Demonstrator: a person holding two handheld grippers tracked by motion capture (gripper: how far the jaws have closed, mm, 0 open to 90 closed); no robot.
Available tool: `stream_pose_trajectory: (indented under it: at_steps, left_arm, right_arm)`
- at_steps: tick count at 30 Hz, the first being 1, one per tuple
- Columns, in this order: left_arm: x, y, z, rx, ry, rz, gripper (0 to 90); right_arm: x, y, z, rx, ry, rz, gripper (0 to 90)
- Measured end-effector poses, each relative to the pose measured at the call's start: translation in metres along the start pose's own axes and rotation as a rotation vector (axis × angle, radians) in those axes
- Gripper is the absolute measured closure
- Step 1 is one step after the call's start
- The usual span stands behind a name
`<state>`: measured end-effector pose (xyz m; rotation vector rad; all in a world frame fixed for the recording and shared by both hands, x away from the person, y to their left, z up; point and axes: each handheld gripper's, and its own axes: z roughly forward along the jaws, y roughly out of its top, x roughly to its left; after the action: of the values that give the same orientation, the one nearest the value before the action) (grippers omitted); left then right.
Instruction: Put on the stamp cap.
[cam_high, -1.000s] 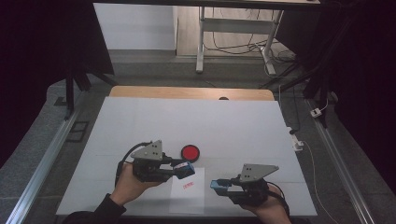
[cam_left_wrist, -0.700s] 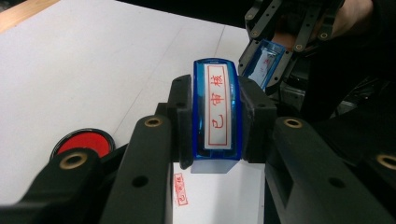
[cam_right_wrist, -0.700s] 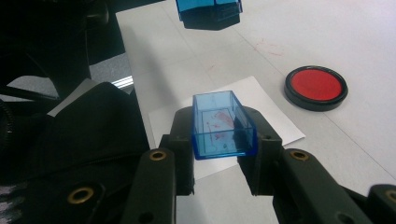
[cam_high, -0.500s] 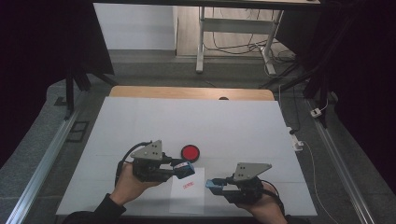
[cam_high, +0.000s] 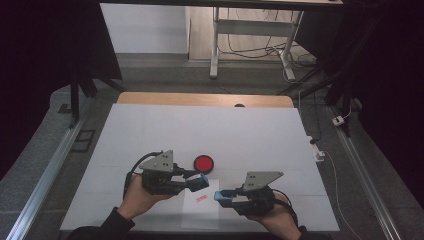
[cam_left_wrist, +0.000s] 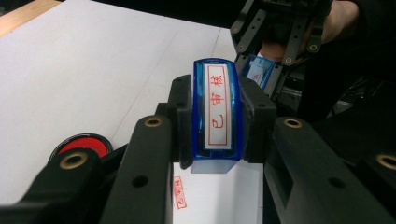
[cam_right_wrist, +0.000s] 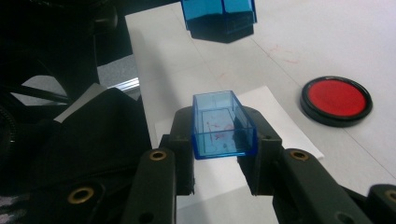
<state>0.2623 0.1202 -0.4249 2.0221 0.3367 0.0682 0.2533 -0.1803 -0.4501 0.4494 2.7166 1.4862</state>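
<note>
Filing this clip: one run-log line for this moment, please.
left claw: shut on blue plastic stamp | right claw: shut on clear blue stamp cap | white paper slip: red imprint

On the white label of the translucent blue plastic stamp (cam_left_wrist: 217, 114) in your left claw (cam_left_wrist: 217, 140), you can read three red characters in a red frame: 已审核. At about 7 o'clock from it, the white paper sheet (cam_left_wrist: 219, 196) carries a small red framed imprint (cam_left_wrist: 179, 192), too small to read for sure.
</note>
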Motion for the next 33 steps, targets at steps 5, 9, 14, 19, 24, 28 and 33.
stream_pose_trajectory:
  at_steps: [5, 9, 14, 19, 24, 28, 33]
  left_arm:
    - [-0.001, 0.0, 0.0, -0.007, -0.012, 0.018, 69.5]
    - [-0.001, 0.0, 0.0, -0.015, -0.023, 0.029, 69.5]
    - [-0.001, 0.0, 0.0, -0.029, -0.045, 0.051, 69.5]
    - [-0.002, 0.0, 0.0, -0.044, -0.075, 0.063, 69.5]
    - [-0.003, 0.0, 0.001, -0.047, -0.101, 0.088, 69.5]
    - [-0.004, 0.0, 0.003, -0.045, -0.115, 0.113, 69.6]
    - [-0.006, 0.001, 0.003, -0.049, -0.131, 0.136, 69.5]
  right_arm:
    - [-0.003, 0.004, 0.007, -0.001, 0.018, -0.012, 67.9]
    - [-0.006, 0.006, 0.012, -0.007, 0.041, -0.016, 68.0]
    - [-0.009, 0.008, 0.018, -0.021, 0.072, -0.028, 68.0]
    - [-0.011, 0.01, 0.023, -0.036, 0.099, -0.05, 68.1]
    - [-0.013, 0.012, 0.03, -0.041, 0.135, -0.063, 68.1]
    - [-0.012, 0.015, 0.035, -0.058, 0.171, -0.075, 68.1]
    - [-0.011, 0.017, 0.04, -0.046, 0.196, -0.092, 68.2]
